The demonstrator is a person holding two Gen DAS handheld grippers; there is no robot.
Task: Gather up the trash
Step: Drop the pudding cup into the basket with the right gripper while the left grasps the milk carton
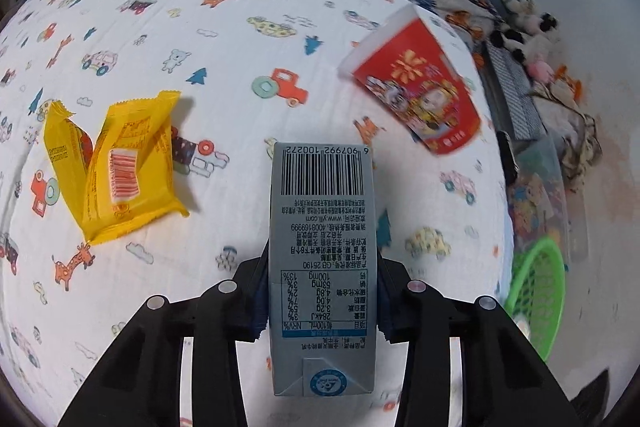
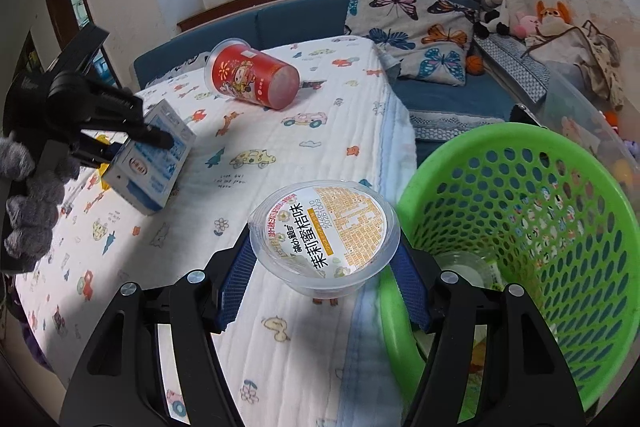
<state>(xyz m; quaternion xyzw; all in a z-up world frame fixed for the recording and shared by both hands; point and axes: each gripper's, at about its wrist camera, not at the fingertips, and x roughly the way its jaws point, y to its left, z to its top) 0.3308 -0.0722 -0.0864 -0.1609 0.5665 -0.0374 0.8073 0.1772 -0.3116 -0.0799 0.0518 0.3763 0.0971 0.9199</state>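
The milk carton (image 1: 323,259) sits right in front of the left wrist camera, squeezed between the blue pads of the left gripper (image 1: 322,291). The jaws are pulled in narrow and press on both long sides of the box. In the right wrist view the carton's bottom corner looks like it touches the bed cover (image 1: 160,27), though that corner is in shadow, so it may be just off it. The carton is a stiff paper box. It is probably empty and light, so a hard squeeze could dent it. Holding it across the flat sides, as now, is a good place.

The right gripper (image 2: 325,267) holds a clear jelly cup (image 2: 324,235) by its round sides, up off the bed and just beside the green basket (image 2: 592,211). The cup is smooth plastic and may slip, so the grip under its rim is a safe spot.

Still lying on the bed are two yellow wrappers (image 1: 116,167), thin, crinkly and soft. They are best pinched at an edge. The red paper cup (image 1: 420,95) lies on its side, light and easy to crush, so take it gently by the rim.
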